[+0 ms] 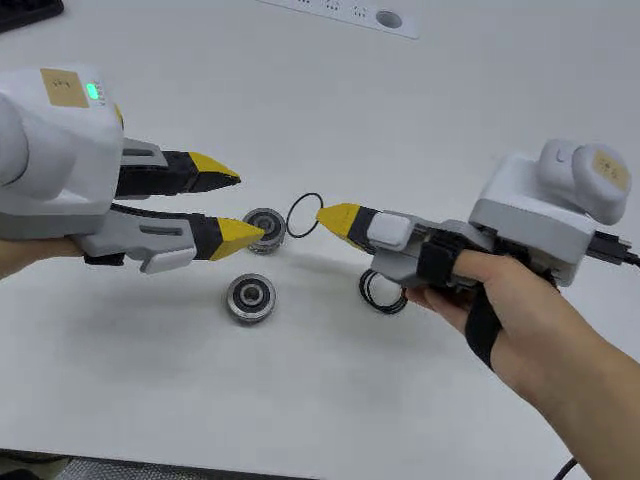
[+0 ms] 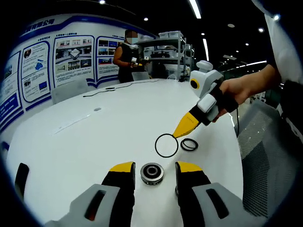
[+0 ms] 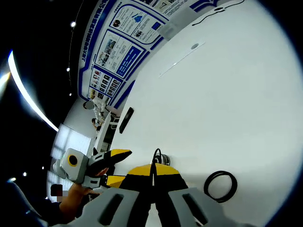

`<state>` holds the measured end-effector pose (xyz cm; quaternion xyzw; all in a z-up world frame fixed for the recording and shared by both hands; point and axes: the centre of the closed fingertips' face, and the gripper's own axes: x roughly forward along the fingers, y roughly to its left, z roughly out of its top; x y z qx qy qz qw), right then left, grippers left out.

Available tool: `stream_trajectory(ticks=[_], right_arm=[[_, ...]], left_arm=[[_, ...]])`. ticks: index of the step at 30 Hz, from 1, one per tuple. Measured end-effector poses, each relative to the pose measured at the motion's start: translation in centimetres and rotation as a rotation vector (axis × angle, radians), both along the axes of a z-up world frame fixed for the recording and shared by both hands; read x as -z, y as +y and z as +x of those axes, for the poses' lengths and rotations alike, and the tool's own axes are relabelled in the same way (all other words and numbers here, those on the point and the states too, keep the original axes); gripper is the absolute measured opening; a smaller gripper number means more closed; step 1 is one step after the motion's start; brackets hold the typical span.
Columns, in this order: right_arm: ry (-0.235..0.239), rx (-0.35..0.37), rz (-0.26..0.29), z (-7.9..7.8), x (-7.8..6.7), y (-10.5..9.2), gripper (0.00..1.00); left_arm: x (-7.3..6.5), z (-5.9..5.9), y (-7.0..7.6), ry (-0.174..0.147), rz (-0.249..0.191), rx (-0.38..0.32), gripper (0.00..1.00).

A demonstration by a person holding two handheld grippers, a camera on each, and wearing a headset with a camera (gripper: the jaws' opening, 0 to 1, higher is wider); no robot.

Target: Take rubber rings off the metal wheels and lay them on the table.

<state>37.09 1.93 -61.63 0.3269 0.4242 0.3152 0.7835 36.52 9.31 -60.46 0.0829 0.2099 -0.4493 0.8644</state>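
One rubber ring [image 1: 288, 216] pinched in closed right tool [image 1: 323, 213], left tool [image 1: 250, 205] agape astride wheel [image 1: 272, 228], perhaps touching

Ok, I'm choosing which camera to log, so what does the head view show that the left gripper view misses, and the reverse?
Head view: a second wheel lying nearer the camera. Left gripper view: wall posters, shelves and a person standing beyond the table. Both: the wheel between the open left gripper tips, a ring pinched in the shut right gripper, and loose rings on the table.
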Motion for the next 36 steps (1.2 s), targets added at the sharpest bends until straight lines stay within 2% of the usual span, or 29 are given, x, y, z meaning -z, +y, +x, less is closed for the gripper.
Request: stream_trajectory(ticks=[6, 10, 11, 12, 13, 16, 19, 21, 23, 25, 30, 34, 35, 36], right_arm=[[0.057, 0.082, -0.029, -1.1, 1.7, -3.8, 0.02], [0.081, 0.117, -0.050, -1.8, 2.6, -5.3, 0.02], [0.083, 0.119, -0.053, -2.0, 2.8, -5.6, 0.02], [0.093, 0.123, -0.061, -2.2, 3.1, -5.9, 0.02], [0.095, 0.128, -0.082, -2.4, 3.5, -6.3, 0.02], [0.105, 0.138, -0.093, -2.8, 3.8, -6.9, 0.02], [0.112, 0.145, -0.103, -3.0, 4.0, -7.0, 0.02], [0.118, 0.145, -0.112, -3.2, 4.2, -7.1, 0.02], [0.125, 0.151, -0.117, -3.3, 4.3, -7.2, 0.03], [0.121, 0.151, -0.128, -3.2, 4.5, -7.3, 0.04], [0.116, 0.144, -0.168, -3.3, 4.8, -7.9, 0.06], [0.079, 0.109, -0.207, -3.4, 4.8, -8.5, 0.07], [0.059, 0.100, -0.218, -3.3, 4.7, -8.7, 0.08], [0.019, 0.088, -0.229, -3.3, 4.3, -8.8, 0.09]], left_arm=[[-0.1, -0.1, 0.0, -0.012, -0.007, -0.016, 0.46], [-0.5, -0.3, 0.0, -0.021, -0.014, -0.020, 0.48], [-0.8, -0.3, 0.0, -0.036, -0.018, -0.022, 0.48], [-1.2, 0.0, 0.2, -0.078, -0.009, -0.030, 0.47], [-1.4, 0.1, 0.4, -0.097, -0.010, -0.045, 0.45], [-2.0, 0.0, 0.6, -0.089, -0.045, -0.064, 0.43], [-2.1, 0.0, 0.9, -0.096, -0.040, -0.074, 0.44], [-2.4, -0.1, 1.1, -0.115, -0.032, -0.081, 0.44], [-2.6, -0.2, 1.3, -0.109, -0.047, -0.088, 0.44], [-2.5, -0.4, 1.3, -0.112, -0.038, -0.086, 0.44], [-1.9, -1.4, 1.3, -0.087, -0.024, -0.080, 0.45], [-1.5, -2.2, 1.6, -0.066, -0.031, -0.089, 0.46], [-1.4, -2.3, 1.7, -0.062, -0.033, -0.090, 0.46], [-1.3, -2.5, 1.8, -0.060, -0.032, -0.091, 0.47]])
